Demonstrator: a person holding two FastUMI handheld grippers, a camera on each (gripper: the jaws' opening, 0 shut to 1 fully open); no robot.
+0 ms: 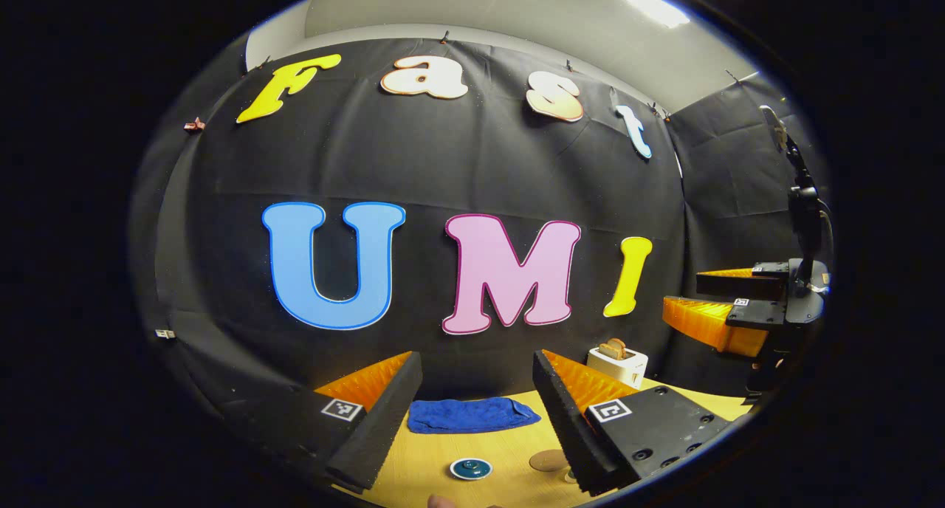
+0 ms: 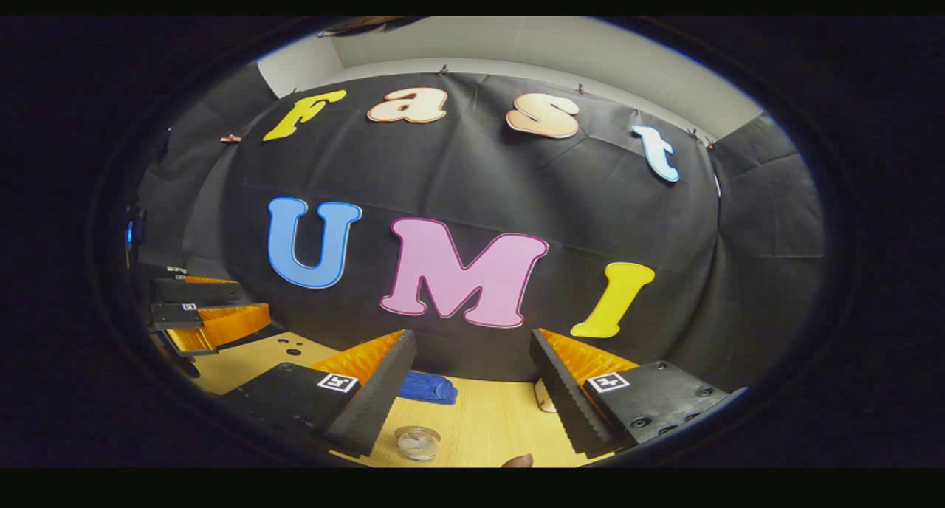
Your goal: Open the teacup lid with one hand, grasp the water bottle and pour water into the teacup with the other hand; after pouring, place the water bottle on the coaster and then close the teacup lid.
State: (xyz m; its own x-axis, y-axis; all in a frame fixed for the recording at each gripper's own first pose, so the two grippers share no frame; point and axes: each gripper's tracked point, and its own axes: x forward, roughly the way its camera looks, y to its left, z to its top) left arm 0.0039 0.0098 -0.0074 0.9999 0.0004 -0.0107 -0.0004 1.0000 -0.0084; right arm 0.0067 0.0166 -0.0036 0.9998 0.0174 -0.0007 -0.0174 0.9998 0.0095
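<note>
Left gripper (image 1: 478, 390) and right gripper (image 2: 472, 375) both spread apart, empty, held above the table (image 2: 487, 427). Teacup lid (image 1: 471, 468) near bottom edge; water bottle (image 2: 418, 443) top partly cut off. Coaster (image 1: 548, 460) half hidden behind finger.

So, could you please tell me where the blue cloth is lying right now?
In the left gripper view the blue cloth lies on the wooden table by the back wall, beyond the teal teacup lid and left of the white toaster.
</note>
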